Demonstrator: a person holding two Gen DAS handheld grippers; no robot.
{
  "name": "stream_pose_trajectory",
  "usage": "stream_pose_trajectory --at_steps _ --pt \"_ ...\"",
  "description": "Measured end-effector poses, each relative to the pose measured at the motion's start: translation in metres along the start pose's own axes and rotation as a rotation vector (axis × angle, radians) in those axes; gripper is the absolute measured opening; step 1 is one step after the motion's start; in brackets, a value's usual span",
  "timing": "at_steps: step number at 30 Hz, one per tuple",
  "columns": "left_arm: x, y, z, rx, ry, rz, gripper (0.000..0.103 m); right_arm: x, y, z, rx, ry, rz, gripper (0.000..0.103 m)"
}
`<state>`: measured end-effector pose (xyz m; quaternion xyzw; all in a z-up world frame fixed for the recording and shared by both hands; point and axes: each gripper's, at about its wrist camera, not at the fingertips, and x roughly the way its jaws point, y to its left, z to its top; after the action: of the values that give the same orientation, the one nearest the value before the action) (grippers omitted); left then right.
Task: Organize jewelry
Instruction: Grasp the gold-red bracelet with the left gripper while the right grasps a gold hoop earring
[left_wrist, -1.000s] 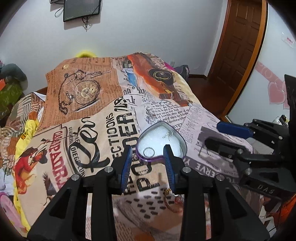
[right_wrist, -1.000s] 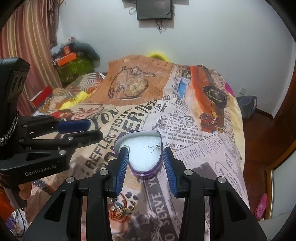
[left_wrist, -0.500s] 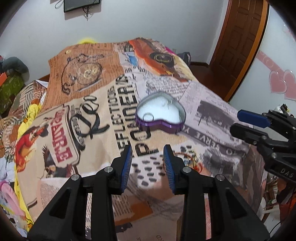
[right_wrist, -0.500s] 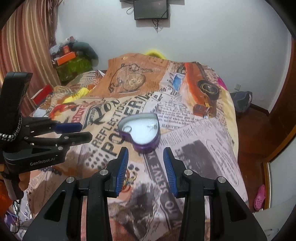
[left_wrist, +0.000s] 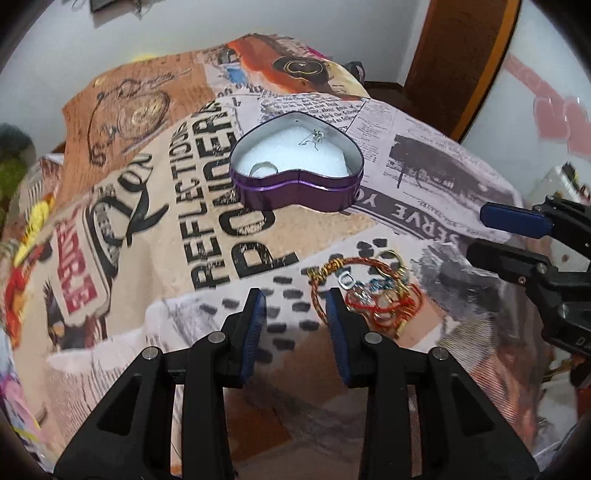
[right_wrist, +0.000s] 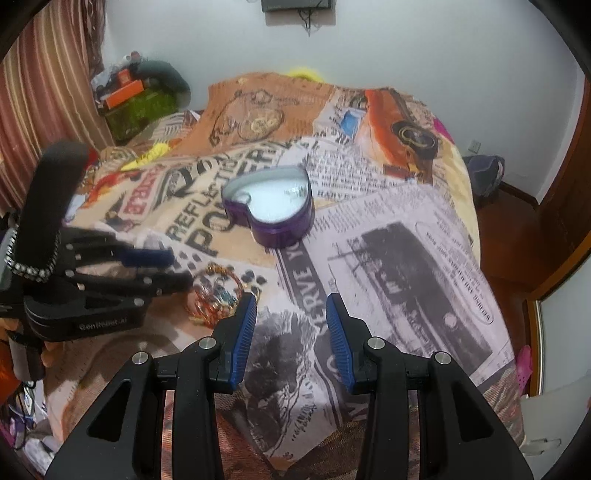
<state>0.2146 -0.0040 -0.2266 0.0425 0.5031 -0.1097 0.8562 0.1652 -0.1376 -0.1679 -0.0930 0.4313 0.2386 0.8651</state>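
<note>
A purple heart-shaped tin (left_wrist: 295, 184) lies open on the printed bedspread (left_wrist: 166, 229), lined with white foam. A ring (left_wrist: 264, 169) and a small silver earring (left_wrist: 314, 137) rest on the foam. A tangle of red and gold bracelets (left_wrist: 369, 291) lies nearer, just right of my left gripper (left_wrist: 294, 299), which is open and empty above the spread. My right gripper (right_wrist: 291, 301) is also open and empty, on the near side of the tin (right_wrist: 269, 206). The right wrist view shows the left gripper (right_wrist: 181, 269) over the bracelets (right_wrist: 216, 291).
The bed drops off to a wooden floor (right_wrist: 517, 221) on the right, near a brown door (left_wrist: 461, 55). Clutter and boxes (right_wrist: 140, 99) sit at the far left beside a striped curtain (right_wrist: 44, 92).
Both grippers have drawn back from the tin and sunk toward the bedspread. The bracelet pile has come into view beside the left gripper's right finger. Neither gripper's opening has changed.
</note>
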Motion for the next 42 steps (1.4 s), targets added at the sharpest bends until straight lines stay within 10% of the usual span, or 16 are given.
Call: stream_pose_trajectory --at_steps 7,17,33,42 --pt "0.015 -0.007 0.01 0.066 -0.01 -0.006 0.034 0.015 -0.005 -0.007 0.014 0.035 0.016 0.036" --pt "0.015 -0.004 0.008 0.045 -0.039 -0.062 0.008 0.026 -0.005 -0.009 0.019 0.054 0.049 0.036" --pt "-0.014 0.038 -0.013 -0.087 -0.108 0.006 0.008 0.043 0.018 0.0 -0.061 0.023 0.075 0.035" --pt "-0.006 0.029 -0.019 -0.032 -0.083 0.024 0.021 0.054 0.019 0.002 -0.069 0.042 0.061 0.013"
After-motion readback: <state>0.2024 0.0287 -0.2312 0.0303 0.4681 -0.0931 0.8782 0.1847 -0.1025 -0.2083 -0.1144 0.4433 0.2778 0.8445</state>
